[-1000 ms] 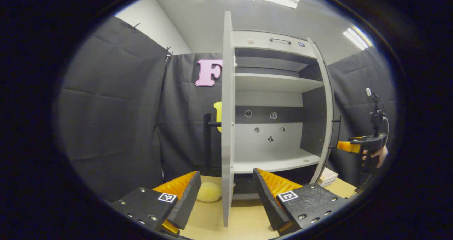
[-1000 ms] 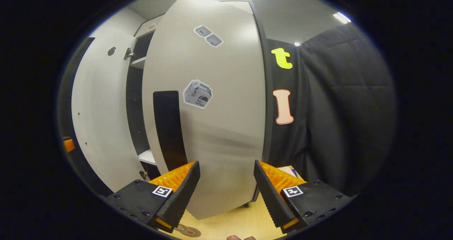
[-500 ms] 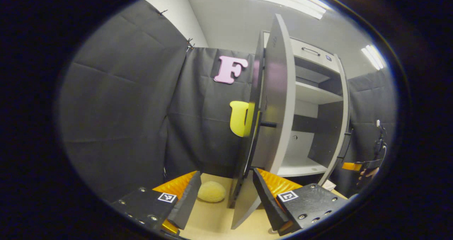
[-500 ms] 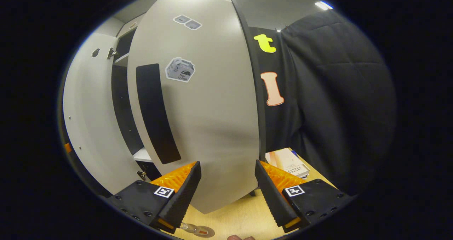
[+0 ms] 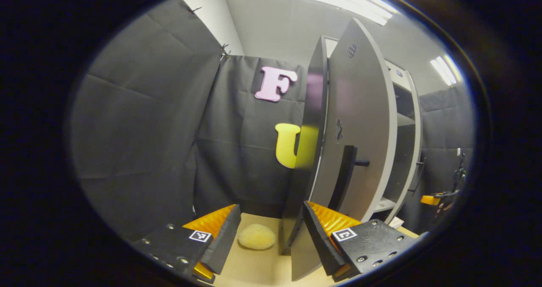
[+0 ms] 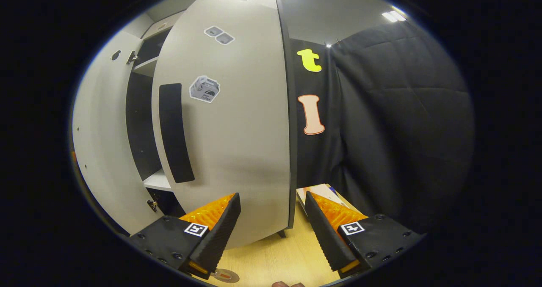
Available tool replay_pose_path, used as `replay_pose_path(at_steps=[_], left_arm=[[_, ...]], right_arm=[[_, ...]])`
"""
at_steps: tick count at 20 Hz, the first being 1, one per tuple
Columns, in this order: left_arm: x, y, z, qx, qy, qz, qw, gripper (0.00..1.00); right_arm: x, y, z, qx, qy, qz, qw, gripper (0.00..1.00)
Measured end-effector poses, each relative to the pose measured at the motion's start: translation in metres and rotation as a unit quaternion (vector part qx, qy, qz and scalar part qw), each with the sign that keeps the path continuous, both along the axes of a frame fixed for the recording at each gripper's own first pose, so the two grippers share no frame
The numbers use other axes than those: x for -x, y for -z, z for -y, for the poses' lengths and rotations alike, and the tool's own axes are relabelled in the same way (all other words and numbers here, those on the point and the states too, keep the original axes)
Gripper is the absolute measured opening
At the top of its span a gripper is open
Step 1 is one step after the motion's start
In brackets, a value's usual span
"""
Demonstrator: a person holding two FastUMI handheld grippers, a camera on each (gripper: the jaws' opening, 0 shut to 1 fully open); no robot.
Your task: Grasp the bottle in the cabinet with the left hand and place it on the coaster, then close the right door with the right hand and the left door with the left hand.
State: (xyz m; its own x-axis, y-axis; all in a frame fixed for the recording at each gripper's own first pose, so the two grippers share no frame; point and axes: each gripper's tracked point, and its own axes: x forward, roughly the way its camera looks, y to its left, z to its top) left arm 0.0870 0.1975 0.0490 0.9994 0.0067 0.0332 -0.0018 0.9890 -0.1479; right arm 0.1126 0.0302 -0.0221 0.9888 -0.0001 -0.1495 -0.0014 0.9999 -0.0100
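Note:
In the left gripper view the cabinet's left door (image 5: 360, 122) stands partly swung in, its grey outer face and black handle (image 5: 342, 177) toward me. My left gripper (image 5: 271, 236) is open, and the door's lower edge sits just inside its right finger (image 5: 324, 240). In the right gripper view the right door (image 6: 237, 130), with its black handle (image 6: 173, 134) and stickers, is nearly against the cabinet. My right gripper (image 6: 271, 232) is open low in front of it. A small round disc (image 6: 224, 275), perhaps the coaster, peeks out at the bottom edge. The bottle is too hidden to tell.
A yellow sponge-like lump (image 5: 257, 236) lies on the wooden table (image 6: 279, 261) left of the cabinet. A flat box (image 6: 319, 191) lies right of the cabinet. The other gripper (image 5: 432, 199) shows far right. The left door's inner face (image 6: 101, 130) and a shelf gap remain visible.
The left door has swung from edge-on to showing its outer face, hiding most of the shelves. The right door has moved closer to the cabinet front. Both grippers stayed open.

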Motion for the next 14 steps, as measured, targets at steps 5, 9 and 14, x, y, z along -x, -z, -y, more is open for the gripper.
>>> replay_pose_path(at_steps=[5, 9, 14], left_arm=[[-0.022, -0.022, 0.007, -0.025, 0.039, 0.022, 0.999, 0.87], [-0.038, -0.022, 0.015, -0.035, 0.063, 0.017, 0.997, 0.89], [-0.047, -0.018, 0.023, -0.052, 0.057, 0.010, 0.997, 0.87]], right_arm=[[0.010, -0.006, 0.007, 0.010, 0.002, 0.007, 1.000, 0.98], [0.016, -0.005, 0.008, 0.015, 0.004, 0.007, 1.000, 0.98], [0.025, 0.003, 0.012, 0.018, 0.008, 0.001, 1.000, 0.98]])
